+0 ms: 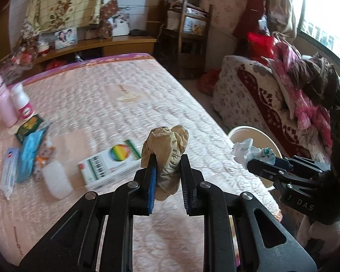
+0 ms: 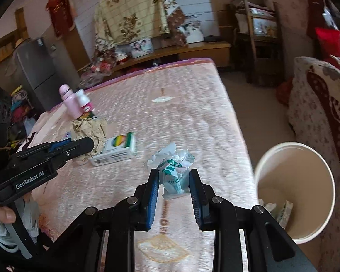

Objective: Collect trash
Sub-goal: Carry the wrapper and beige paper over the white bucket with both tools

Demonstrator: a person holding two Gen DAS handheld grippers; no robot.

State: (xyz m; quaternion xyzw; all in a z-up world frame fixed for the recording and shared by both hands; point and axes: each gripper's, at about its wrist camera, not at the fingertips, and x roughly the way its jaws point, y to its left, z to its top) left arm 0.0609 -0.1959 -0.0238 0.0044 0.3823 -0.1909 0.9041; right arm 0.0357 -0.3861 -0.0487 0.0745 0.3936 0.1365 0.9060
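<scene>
Right wrist: boxes point(image 2: 115, 150), bottles point(image 2: 69, 102) on mattress point(image 2: 192, 113).

A: What do the claws look like?

B: The left claw point(image 1: 167, 170) and right claw point(image 2: 174, 181) are black linkages with silver pivot screws and blue ribbed pads point(image 2: 153, 195).

A: Markings?

B: White "GenRobot.AI" lettering; a pale glove point(image 2: 13, 233) on the hand.
</scene>
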